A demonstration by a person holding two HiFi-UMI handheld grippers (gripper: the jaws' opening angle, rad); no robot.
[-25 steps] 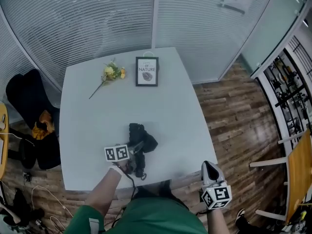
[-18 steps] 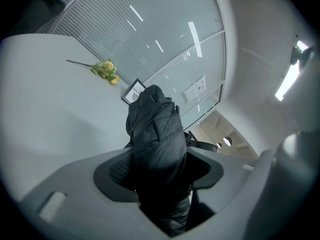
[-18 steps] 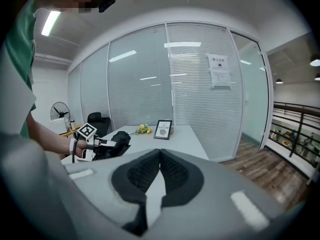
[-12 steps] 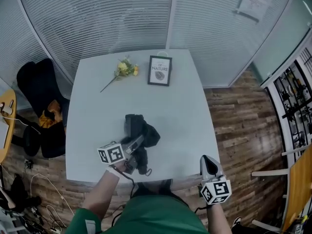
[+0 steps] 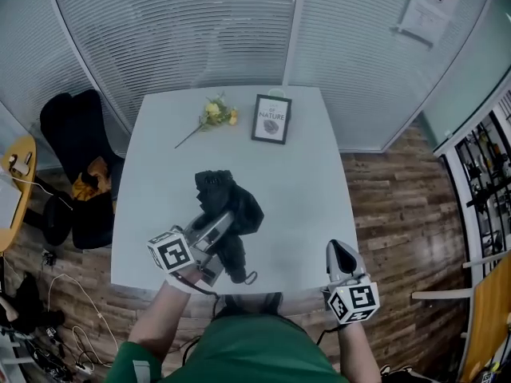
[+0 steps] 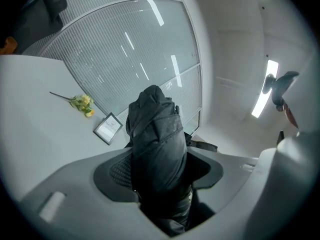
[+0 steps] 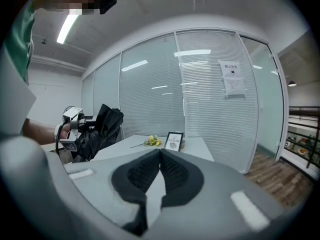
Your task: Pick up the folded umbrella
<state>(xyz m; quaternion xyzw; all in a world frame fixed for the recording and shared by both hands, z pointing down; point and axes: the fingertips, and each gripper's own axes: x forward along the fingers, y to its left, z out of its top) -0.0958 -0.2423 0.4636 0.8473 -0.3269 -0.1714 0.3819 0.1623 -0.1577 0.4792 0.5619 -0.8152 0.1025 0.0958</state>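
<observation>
The folded black umbrella (image 5: 227, 210) hangs in the air over the near part of the white table (image 5: 303, 182), clamped in my left gripper (image 5: 209, 234). In the left gripper view the umbrella (image 6: 157, 149) fills the gap between both pads and sticks out past them. From the right gripper view the umbrella (image 7: 100, 129) and the left gripper (image 7: 75, 126) show at the left, well above the tabletop. My right gripper (image 5: 343, 262) sits at the table's near right edge, jaws together with nothing in them (image 7: 160, 156).
A framed picture (image 5: 271, 119) and a small yellow flower sprig (image 5: 211, 116) lie at the table's far side. A black chair with clothes (image 5: 76, 166) stands left of the table. Frosted glass walls (image 5: 239, 30) close the back; cables lie on the wood floor at left.
My left gripper has risen with the umbrella, lifting it off the table and tilting it up toward level. The right gripper has shifted slightly near the table edge.
</observation>
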